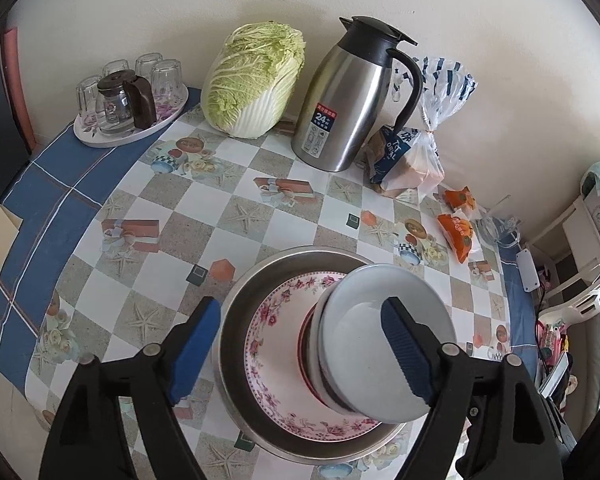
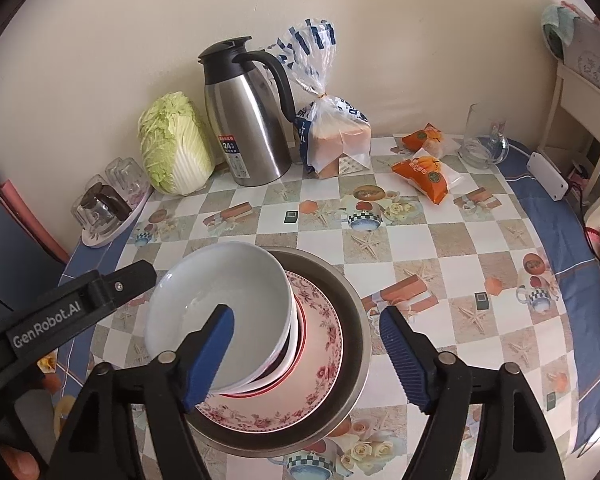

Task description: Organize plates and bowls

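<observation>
A steel basin (image 1: 236,320) (image 2: 352,320) sits on the checked tablecloth. Inside it lies a floral plate (image 1: 268,344) (image 2: 324,340), and on that a stack of bowls topped by a white bowl (image 1: 364,312) (image 2: 228,288). My left gripper (image 1: 304,356) is open, its jaws wide apart over the stack, the right finger above the white bowl. My right gripper (image 2: 308,356) is open too, its left finger over the white bowl's near rim. The left gripper's black arm (image 2: 60,312) shows in the right wrist view.
At the back stand a napa cabbage (image 1: 252,80) (image 2: 172,148), a steel thermos jug (image 1: 348,96) (image 2: 248,120), bagged bread (image 1: 408,160) (image 2: 336,136), orange snack packs (image 1: 458,232) (image 2: 424,176) and a tray of glasses (image 1: 128,100) (image 2: 108,204). A glass cup (image 2: 484,144) and white adapter (image 2: 548,176) lie right.
</observation>
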A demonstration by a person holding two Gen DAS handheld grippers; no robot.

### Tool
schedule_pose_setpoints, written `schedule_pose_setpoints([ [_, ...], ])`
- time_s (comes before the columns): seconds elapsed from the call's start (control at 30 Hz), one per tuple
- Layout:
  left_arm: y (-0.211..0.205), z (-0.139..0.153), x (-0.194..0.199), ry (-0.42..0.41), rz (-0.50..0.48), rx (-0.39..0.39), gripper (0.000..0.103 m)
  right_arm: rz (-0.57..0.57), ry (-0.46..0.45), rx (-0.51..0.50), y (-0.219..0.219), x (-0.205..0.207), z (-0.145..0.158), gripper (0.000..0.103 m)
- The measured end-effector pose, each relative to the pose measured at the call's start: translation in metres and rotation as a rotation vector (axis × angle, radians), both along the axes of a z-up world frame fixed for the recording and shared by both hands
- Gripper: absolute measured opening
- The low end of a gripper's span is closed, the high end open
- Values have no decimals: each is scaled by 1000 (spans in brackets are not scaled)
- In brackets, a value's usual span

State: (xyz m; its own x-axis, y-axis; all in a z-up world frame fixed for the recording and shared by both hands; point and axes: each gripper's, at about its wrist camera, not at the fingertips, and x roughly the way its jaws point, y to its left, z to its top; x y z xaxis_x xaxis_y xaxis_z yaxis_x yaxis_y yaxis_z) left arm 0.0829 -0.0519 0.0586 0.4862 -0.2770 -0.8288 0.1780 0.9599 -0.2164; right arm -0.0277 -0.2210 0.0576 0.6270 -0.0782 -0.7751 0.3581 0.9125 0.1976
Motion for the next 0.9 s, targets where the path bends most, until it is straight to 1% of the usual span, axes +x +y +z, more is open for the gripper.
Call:
schedule_pose_setpoints([
  [0.03,2,-2,-1,-3,6,6,88,1,3,1,-1,-1,-1,88],
  [0.1,9,-4,-4,-13,18,19,91,5,13,-3,-1,-4,-5,101],
  [0.13,12,-5,-6,-21,24,24,92,6,19,-11,-1,-5,-6,102],
  [0.27,23,-9,-12,-32,44,35,93,20,17,-49,-1,-12,-5,103],
  [0.4,30,-16,-17,-21,34,52,93,25,12,-56,1,-19,-6,103],
  [0.67,37,-29,-25,-12,24,131,93,37,66,-66,6,-30,-25,103],
  [0.9,41,-41,-29,5,17,172,93,33,117,-69,6,-34,-43,103],
])
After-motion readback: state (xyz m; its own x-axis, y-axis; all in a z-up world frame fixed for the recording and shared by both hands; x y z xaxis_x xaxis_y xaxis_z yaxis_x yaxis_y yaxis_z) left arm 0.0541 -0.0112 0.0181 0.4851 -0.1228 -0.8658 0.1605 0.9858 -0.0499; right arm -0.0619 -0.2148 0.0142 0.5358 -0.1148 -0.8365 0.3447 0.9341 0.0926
